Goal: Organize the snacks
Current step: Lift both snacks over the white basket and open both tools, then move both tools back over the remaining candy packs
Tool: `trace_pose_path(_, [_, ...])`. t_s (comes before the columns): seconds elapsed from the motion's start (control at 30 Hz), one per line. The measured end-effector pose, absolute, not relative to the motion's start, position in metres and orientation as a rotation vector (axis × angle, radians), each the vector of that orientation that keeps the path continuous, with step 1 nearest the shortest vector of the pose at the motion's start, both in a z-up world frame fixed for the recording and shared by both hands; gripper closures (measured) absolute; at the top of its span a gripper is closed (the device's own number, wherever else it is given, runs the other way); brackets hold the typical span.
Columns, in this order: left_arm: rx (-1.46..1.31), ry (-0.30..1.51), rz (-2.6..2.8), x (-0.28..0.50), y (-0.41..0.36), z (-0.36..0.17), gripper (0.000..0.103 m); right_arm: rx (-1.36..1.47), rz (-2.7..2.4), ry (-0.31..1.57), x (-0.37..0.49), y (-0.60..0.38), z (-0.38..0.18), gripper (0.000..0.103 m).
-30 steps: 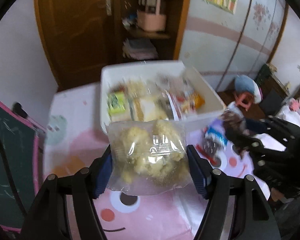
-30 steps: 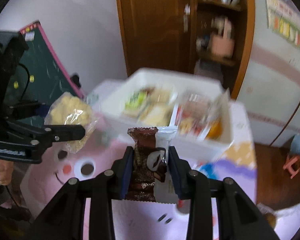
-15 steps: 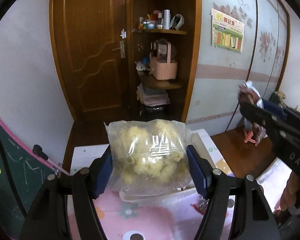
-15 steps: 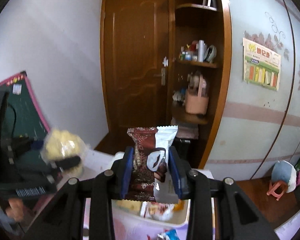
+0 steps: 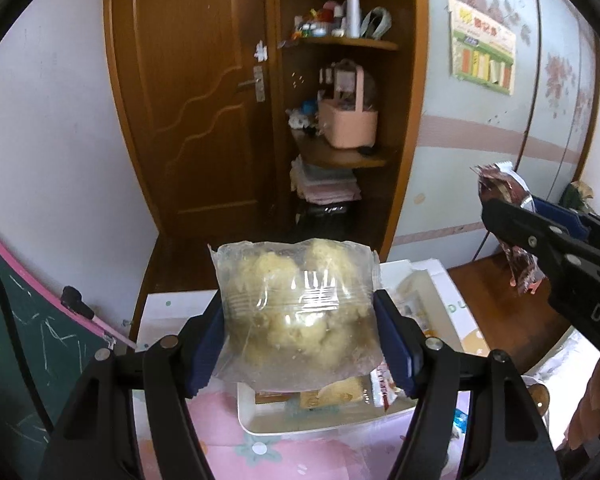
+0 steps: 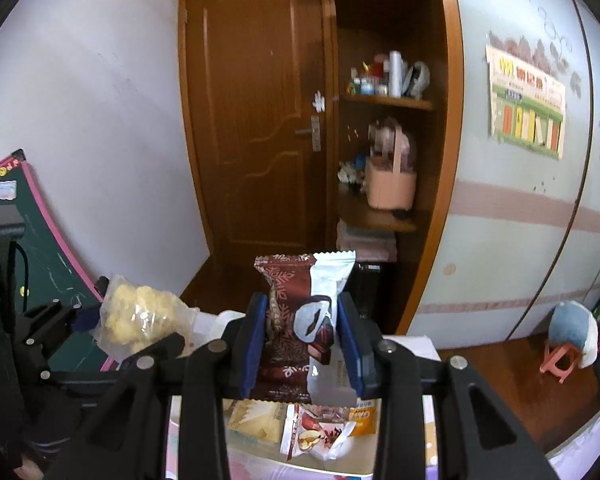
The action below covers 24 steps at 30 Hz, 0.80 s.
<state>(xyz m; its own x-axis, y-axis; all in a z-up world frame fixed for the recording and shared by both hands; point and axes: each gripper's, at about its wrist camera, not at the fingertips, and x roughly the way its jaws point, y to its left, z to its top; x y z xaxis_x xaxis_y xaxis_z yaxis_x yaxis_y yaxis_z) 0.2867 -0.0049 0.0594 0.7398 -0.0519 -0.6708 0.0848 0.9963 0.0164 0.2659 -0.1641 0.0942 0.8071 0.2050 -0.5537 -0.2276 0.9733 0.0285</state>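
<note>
Snack sorting, status: partly done, judging by the white bin (image 5: pixel 452 312), which already holds several wrapped packets while two more are held above it. Item one: clear bag of pale yellow puffed snack (image 5: pixel 300 312), crinkled and glossy, contents lumpy and loosely packed, top seam serrated; clamped by its two side edges in the left tongs (image 5: pixel 300 344), blue pads pressing the film inward, bag upright and clear of the bin below. Item two: brown-and-white snack bar wrapper (image 6: pixel 304 328), snowflake print on the brown half, an oval picture straddling the colour join, crimped ends; clamped at mid-length in the right tongs (image 6: pixel 304 348), standing upright with its upper end free above the pads. The same bar shows in the left view at the right edge, hanging from the other tongs. Bin contents, as far as visible under the right tongs: a yellow cracker-type packet (image 6: pixel 256 416), a red-and-white packet showing nuts (image 6: pixel 316 432), an orange packet (image 6: pixel 364 420); further items are hidden behind the held bag. The bin sits on a pink cartoon-print surface (image 5: pixel 228 444), towards its far edge. Remaining, by estimate: both held items still need placing in the bin; whether other snacks lie loose on the surface cannot be told, though a blue scrap shows near its right edge.
</note>
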Motion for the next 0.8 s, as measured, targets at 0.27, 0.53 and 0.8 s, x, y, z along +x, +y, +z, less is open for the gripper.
trace_pose_path(0.27, [0.062,0.807,-0.041,0.320,-0.004,0.017,0.034,-0.015,0.214,0.700,0.298,-0.164,0.052,0.068])
trace_pose_path(0.53, [0.030,0.898,-0.035,0.346,0.005,-0.019,0.026,-0.026,0.207,0.795,0.315,-0.159,0.023,0.065])
trace_pose_path(0.8, [-0.027,0.969,-0.022,0.347,0.021,-0.043,0.015,0.016,0.233,0.827,0.313,-0.166,0.014,0.041])
